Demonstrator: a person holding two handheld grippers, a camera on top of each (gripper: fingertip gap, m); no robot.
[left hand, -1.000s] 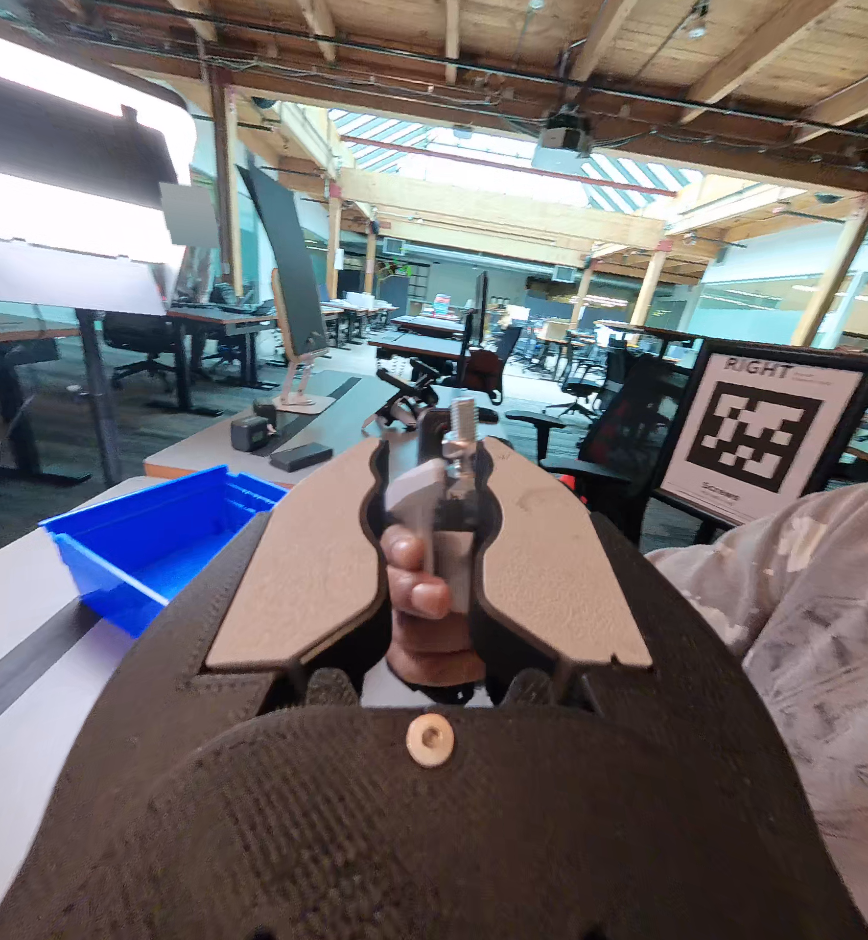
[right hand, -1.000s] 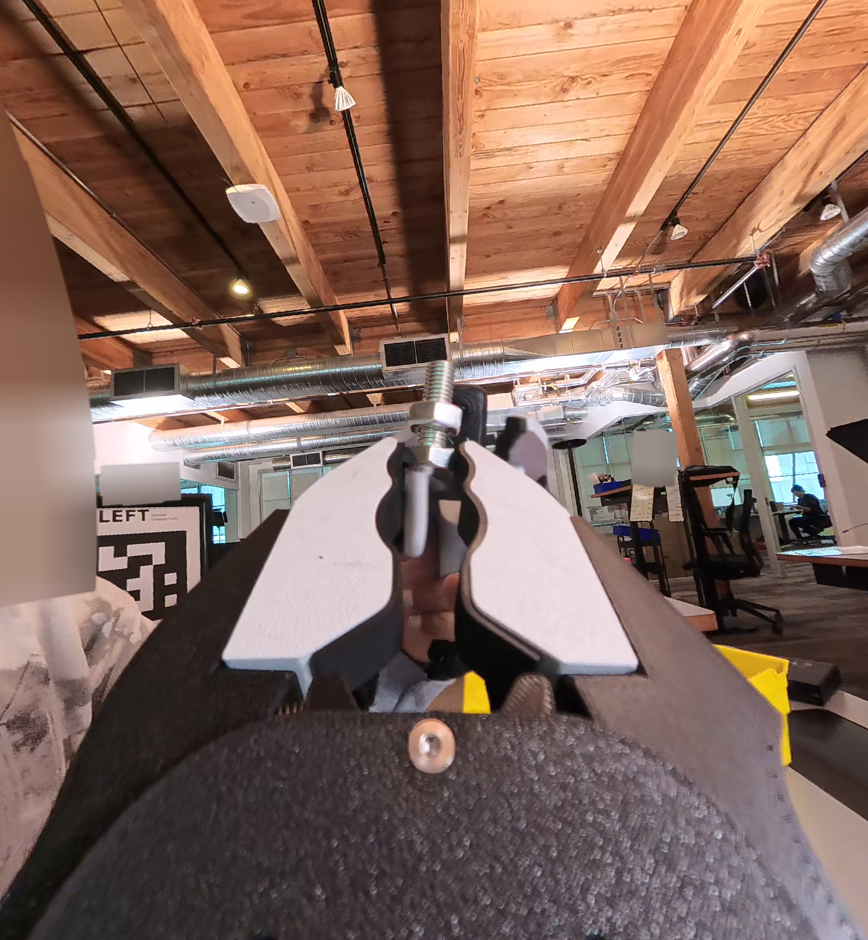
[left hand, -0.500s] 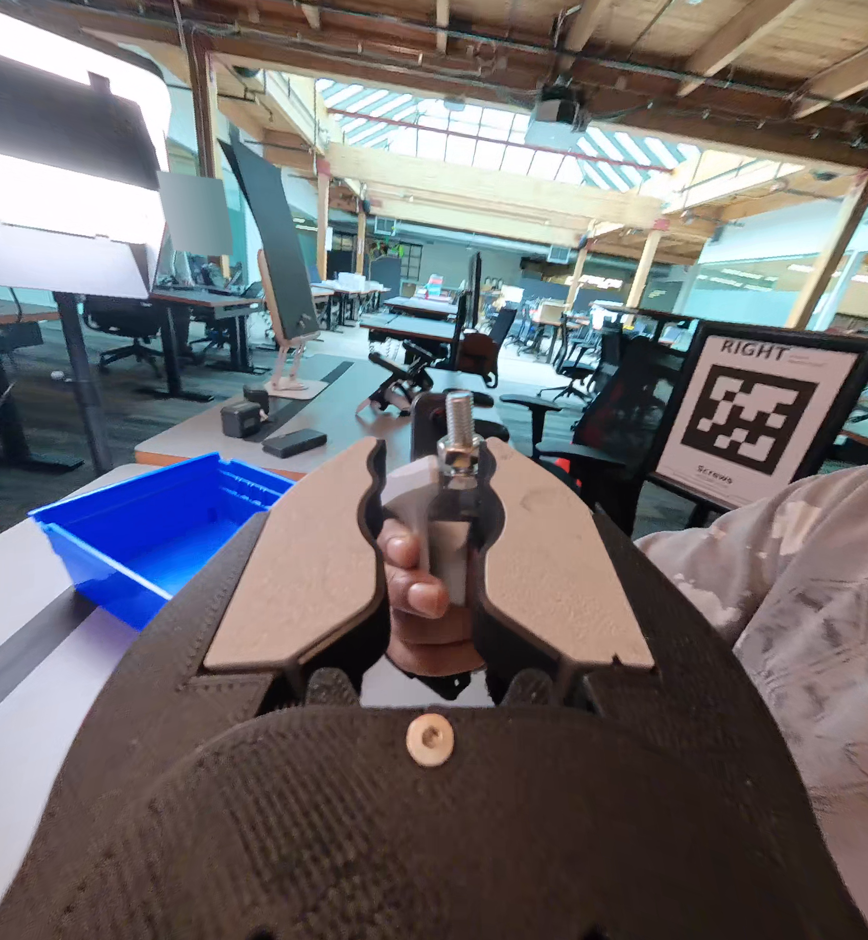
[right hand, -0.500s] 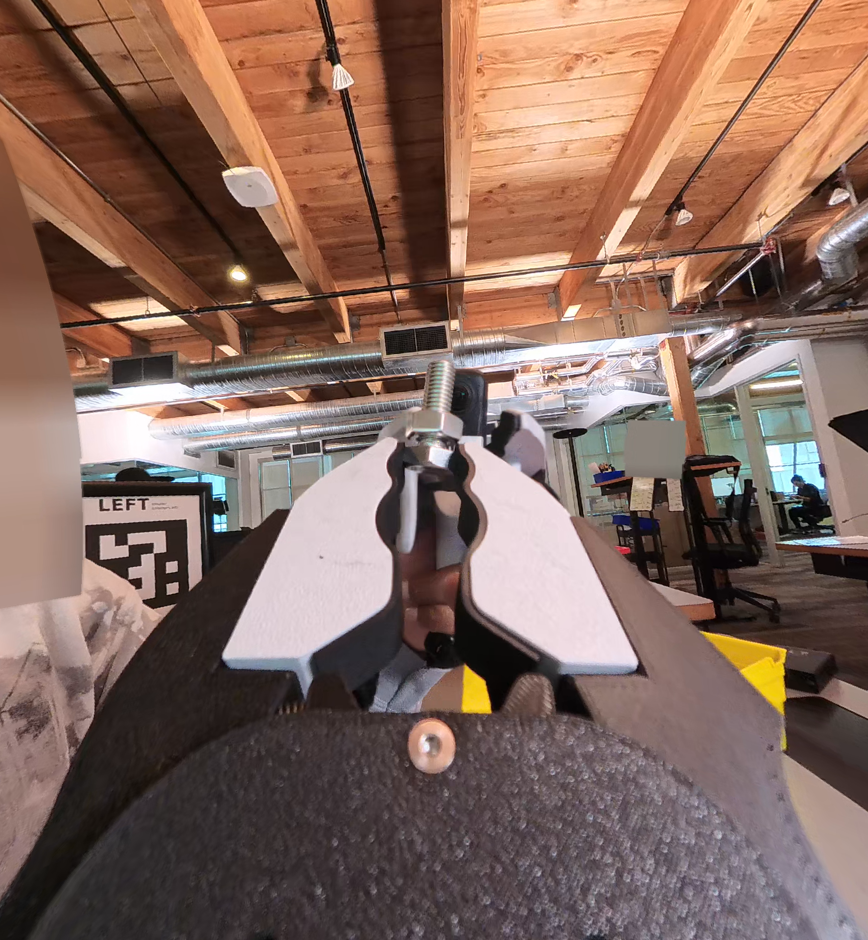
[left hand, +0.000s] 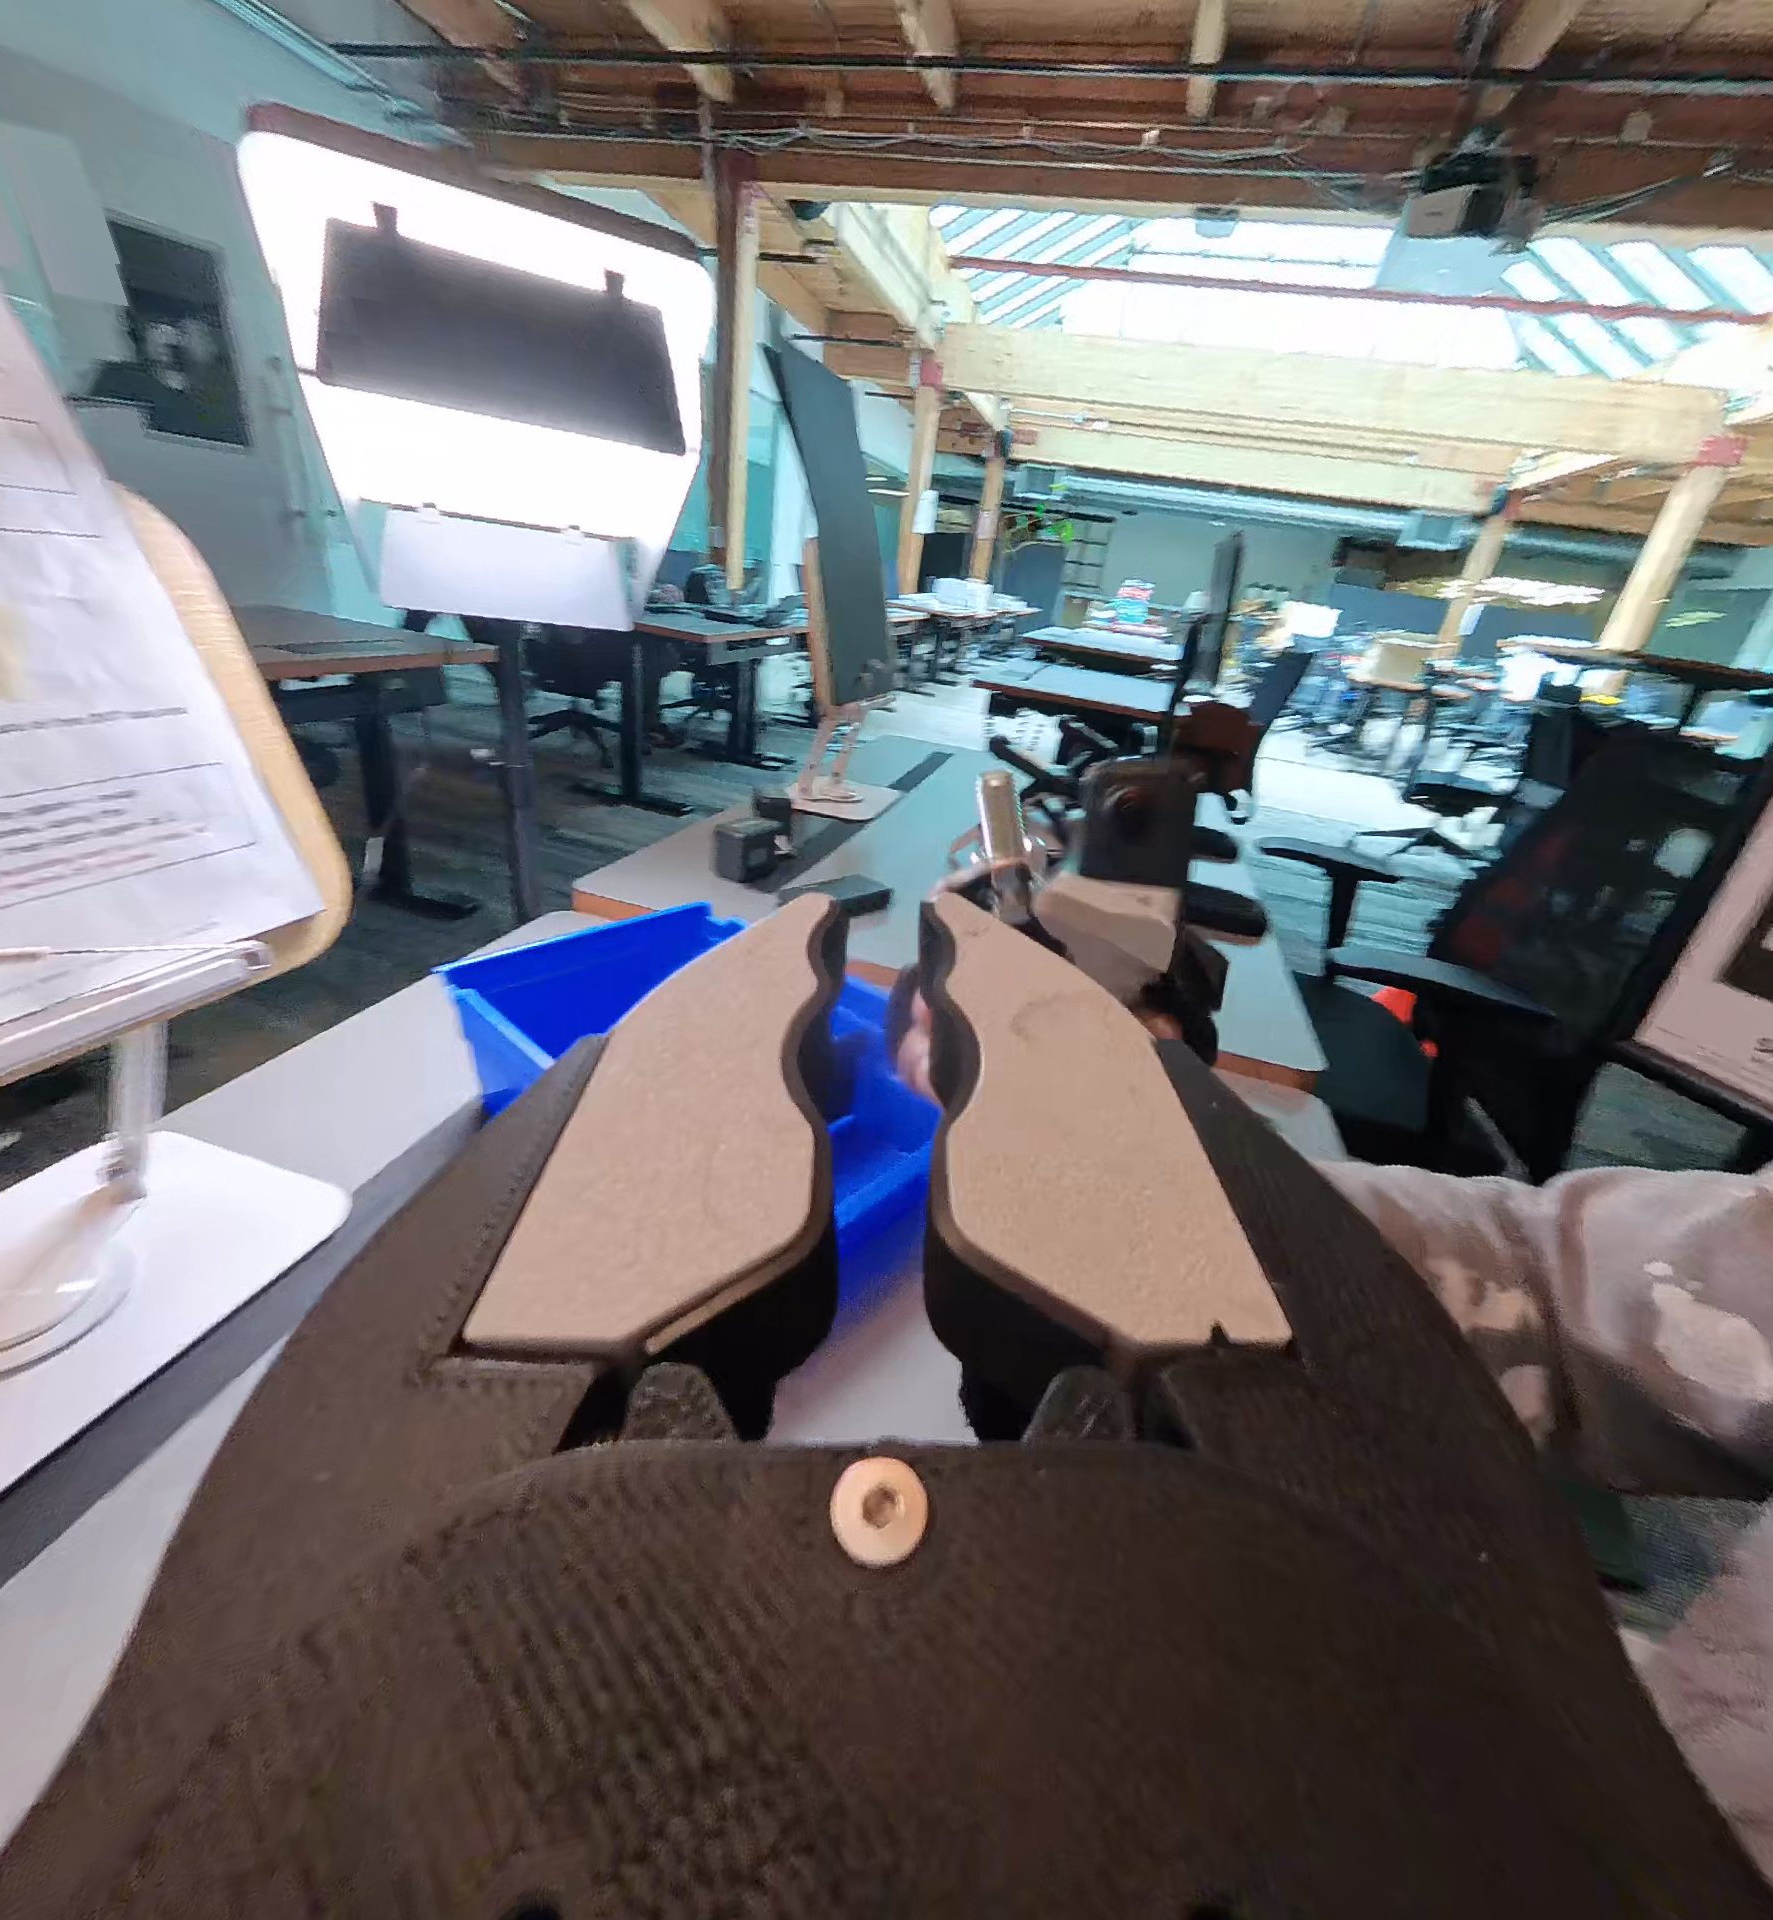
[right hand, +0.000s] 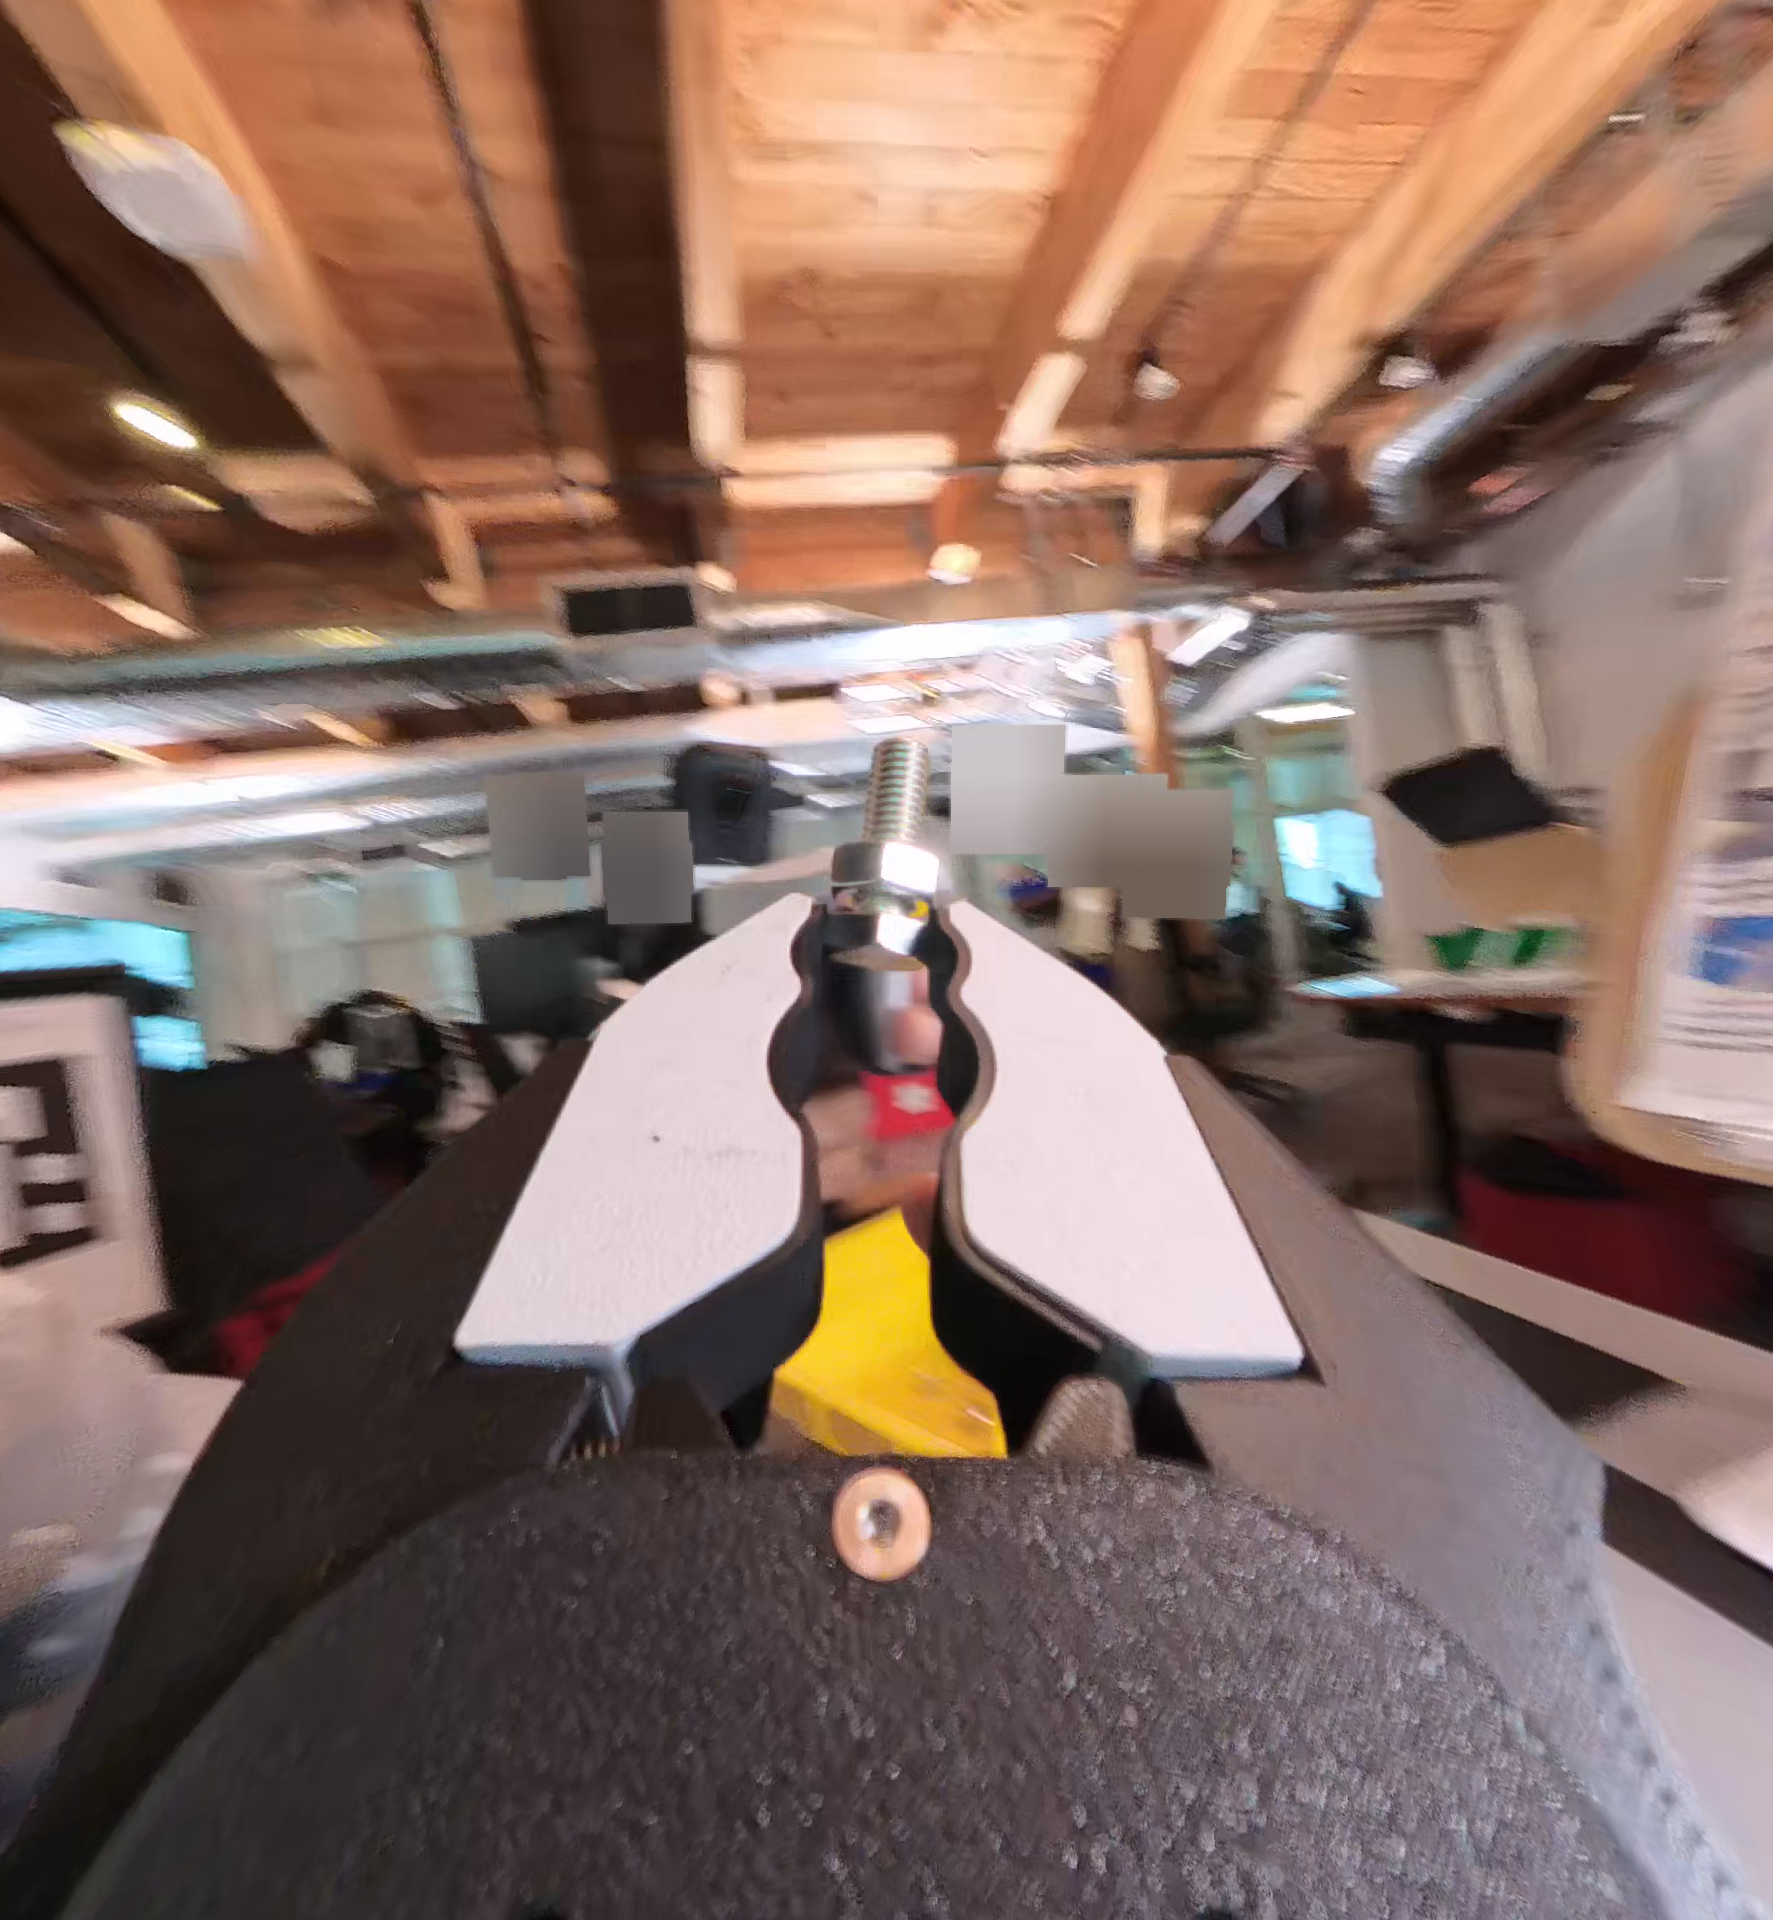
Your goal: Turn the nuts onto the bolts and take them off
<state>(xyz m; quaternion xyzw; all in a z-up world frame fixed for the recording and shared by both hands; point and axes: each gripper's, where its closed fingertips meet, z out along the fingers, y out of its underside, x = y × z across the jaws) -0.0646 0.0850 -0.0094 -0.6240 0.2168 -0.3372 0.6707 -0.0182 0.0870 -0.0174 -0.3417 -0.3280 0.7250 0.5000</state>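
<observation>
- Right tongs (right hand: pixel 880 914): we log them closed on the bolt (right hand: pixel 894 805) just under the nut (right hand: pixel 884 871). The threaded end stands up past the tips, its long axis roughly in line with the fingers.
- Left tongs (left hand: pixel 877 914): a narrow gap between the fingers, nothing held.
- Key relation: in the left wrist view, bolt (left hand: pixel 998 831) and nut (left hand: pixel 996 878) lie just to the right of, and a little beyond, the left tongs' tips. We judge the left tongs must come across to the right to meet the nut.
- Blue bin (left hand: pixel 591 997): on the counter (left hand: pixel 342 1101), beyond and partly behind the left tongs.
- Hard to read: the right wrist view is motion-blurred. The bolt head is hidden between the fingers, and thread engagement cannot be judged.
</observation>
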